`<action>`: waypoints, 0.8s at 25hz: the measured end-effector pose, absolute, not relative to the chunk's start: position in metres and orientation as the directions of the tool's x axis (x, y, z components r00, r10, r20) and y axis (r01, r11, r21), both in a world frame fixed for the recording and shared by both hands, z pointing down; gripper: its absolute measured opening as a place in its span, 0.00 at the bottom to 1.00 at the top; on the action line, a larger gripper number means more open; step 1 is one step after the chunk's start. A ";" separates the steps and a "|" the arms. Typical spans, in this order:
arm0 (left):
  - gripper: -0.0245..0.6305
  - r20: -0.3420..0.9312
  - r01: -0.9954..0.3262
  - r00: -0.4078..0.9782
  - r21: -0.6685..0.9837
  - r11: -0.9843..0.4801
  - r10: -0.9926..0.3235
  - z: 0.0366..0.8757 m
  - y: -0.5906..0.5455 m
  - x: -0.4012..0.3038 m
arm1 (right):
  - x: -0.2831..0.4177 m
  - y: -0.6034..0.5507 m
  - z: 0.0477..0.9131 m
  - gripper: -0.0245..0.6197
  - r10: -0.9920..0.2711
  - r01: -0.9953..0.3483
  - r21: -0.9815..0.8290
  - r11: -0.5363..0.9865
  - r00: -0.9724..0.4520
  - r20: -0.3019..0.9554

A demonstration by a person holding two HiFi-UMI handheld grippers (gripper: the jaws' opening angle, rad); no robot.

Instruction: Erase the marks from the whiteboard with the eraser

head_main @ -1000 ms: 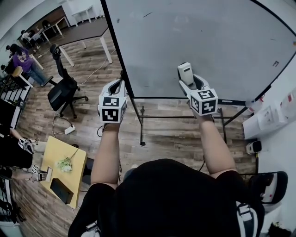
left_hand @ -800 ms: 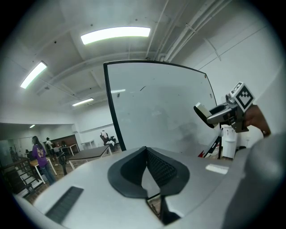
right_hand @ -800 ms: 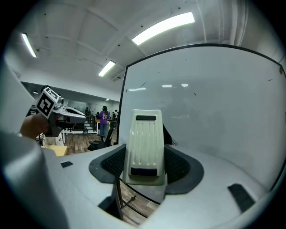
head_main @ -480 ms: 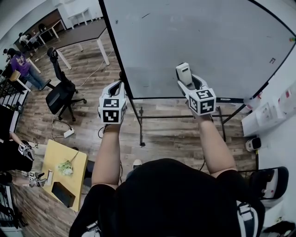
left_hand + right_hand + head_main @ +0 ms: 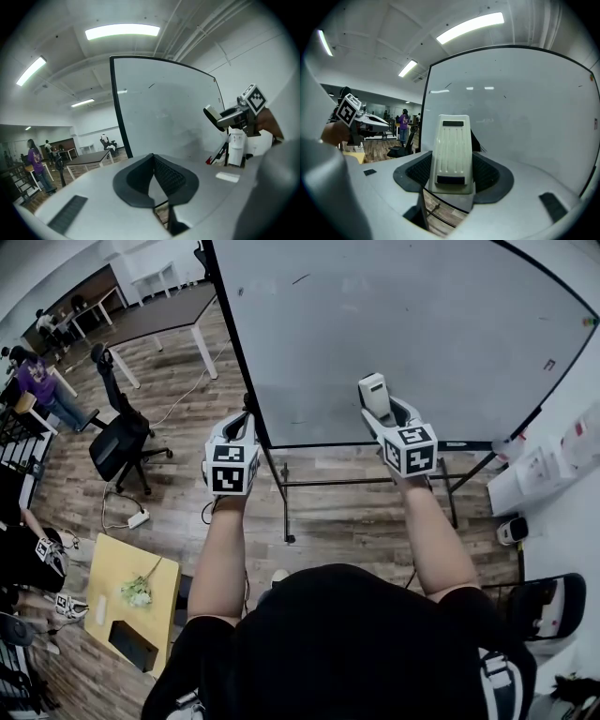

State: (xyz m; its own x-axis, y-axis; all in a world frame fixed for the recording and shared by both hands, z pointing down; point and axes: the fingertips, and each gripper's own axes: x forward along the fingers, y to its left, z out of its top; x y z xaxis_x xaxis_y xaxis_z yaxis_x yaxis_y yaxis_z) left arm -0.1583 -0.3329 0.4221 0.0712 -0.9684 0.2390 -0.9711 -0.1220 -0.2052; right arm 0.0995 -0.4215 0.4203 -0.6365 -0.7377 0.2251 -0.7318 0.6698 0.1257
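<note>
a large whiteboard in a black frame fills the upper right of the head view, standing on a thin black stand over a wooden plank floor. its surface is nearly blank and greyish. to the left of the board a long dark-topped table with white legs stands well apart from it, and nearer the person are a black office chair and a small yellow table with a sprig of flowers on it. people sit and stand at the far left edge of the room. the person's two bare forearms reach forward toward the bottom edge of the board. the right gripper is clenched on a cream plastic eraser, which stands upright between its dark pads with its ribbed back facing the camera. the eraser is held up before the lower middle part of the board; whether it touches the surface cannot be told. the left gripper is raised by the board's left frame edge, its pads pressed together with nothing between them. a short dark stroke sits near the top of the board, and a tiny mark lies toward its right edge.
</note>
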 end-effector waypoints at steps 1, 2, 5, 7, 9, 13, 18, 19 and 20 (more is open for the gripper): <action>0.05 0.231 -0.972 0.073 -0.202 -0.121 -0.970 0.419 -0.334 -0.161 | 0.097 -0.422 0.420 0.43 -0.740 -0.733 0.127 0.668 -0.634 0.225; 0.05 0.225 -0.972 0.073 -0.202 -0.120 -0.972 0.417 -0.335 -0.163 | 0.095 -0.422 0.419 0.43 -0.741 -0.735 0.129 0.666 -0.632 0.224; 0.05 0.214 -0.971 0.075 -0.207 -0.120 -0.974 0.412 -0.339 -0.170 | 0.089 -0.426 0.418 0.43 -0.746 -0.738 0.134 0.661 -0.627 0.224; 0.05 0.212 -0.970 0.080 -0.209 -0.126 -0.974 0.411 -0.343 -0.173 | 0.086 -0.430 0.417 0.43 -0.750 -0.742 0.139 0.656 -0.622 0.225; 0.05 0.208 -0.970 0.087 -0.206 -0.130 -0.974 0.409 -0.347 -0.177 | 0.081 -0.434 0.414 0.43 -0.756 -0.745 0.147 0.650 -0.616 0.221; 0.05 0.209 -0.969 0.098 -0.202 -0.142 -0.973 0.408 -0.359 -0.186 | 0.070 -0.448 0.398 0.43 -0.770 -0.751 0.177 0.636 -0.606 0.200; 0.05 0.186 -0.967 0.117 -0.202 -0.154 -0.976 0.396 -0.369 -0.194 | 0.053 -0.466 0.356 0.43 -0.797 -0.760 0.241 0.603 -0.586 0.145; 0.05 0.184 -0.967 0.120 -0.202 -0.157 -0.976 0.394 -0.372 -0.195 | 0.049 -0.470 0.347 0.43 -0.801 -0.761 0.255 0.597 -0.583 0.133; 0.05 0.180 -0.966 0.124 -0.202 -0.160 -0.976 0.391 -0.374 -0.196 | 0.046 -0.474 0.338 0.43 -0.805 -0.761 0.268 0.590 -0.581 0.123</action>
